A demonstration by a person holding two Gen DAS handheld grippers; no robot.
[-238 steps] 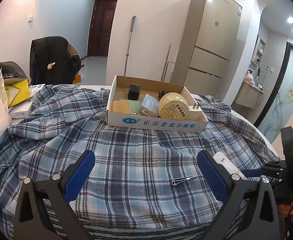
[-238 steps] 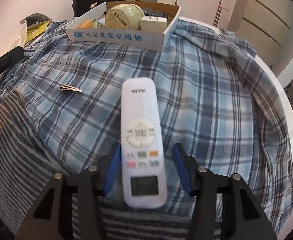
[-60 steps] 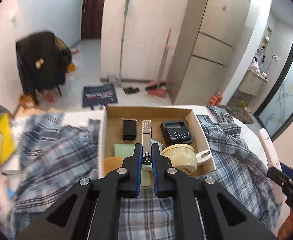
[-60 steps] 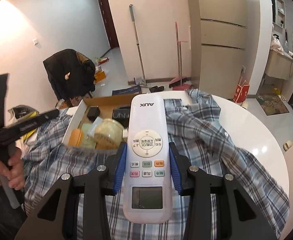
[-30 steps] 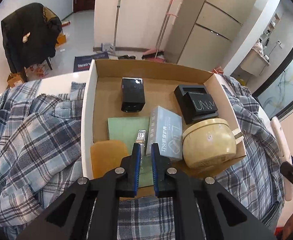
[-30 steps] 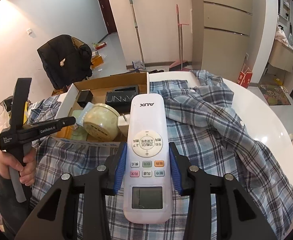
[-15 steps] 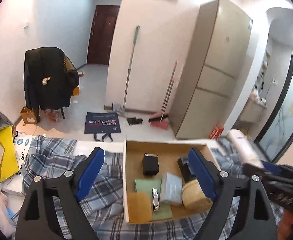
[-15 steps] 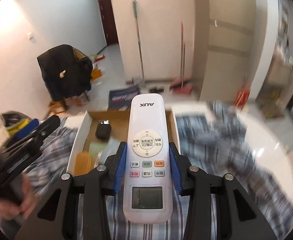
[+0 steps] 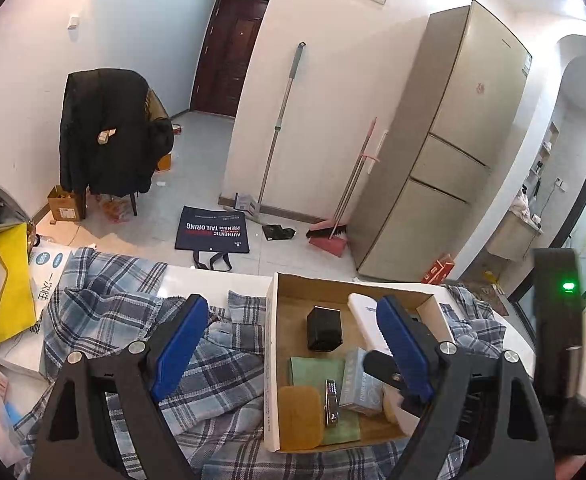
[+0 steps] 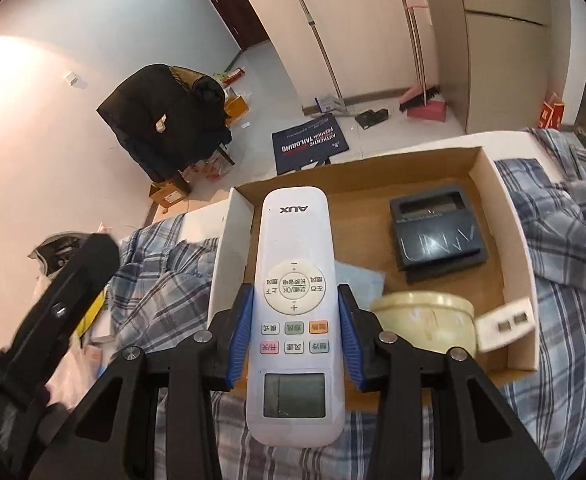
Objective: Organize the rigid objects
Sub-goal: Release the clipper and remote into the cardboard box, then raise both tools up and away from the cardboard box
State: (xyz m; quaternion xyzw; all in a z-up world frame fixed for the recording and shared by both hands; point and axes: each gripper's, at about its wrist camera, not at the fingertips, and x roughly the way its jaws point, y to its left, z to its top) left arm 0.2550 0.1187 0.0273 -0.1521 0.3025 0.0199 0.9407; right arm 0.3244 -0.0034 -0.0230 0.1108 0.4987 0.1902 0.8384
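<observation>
box back-left floor (image 10: 357,200): bare | right: black case (image 10: 437,236), cream jar (image 10: 425,316) block

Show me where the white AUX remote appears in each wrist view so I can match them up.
Left wrist view: the white AUX remote shows right of centre, over the cardboard box, partly hidden behind the left tongs' right finger.
Right wrist view: it fills the centre, clamped in the right tongs.
Shared landmark: the navy tote bag on the floor.
</observation>
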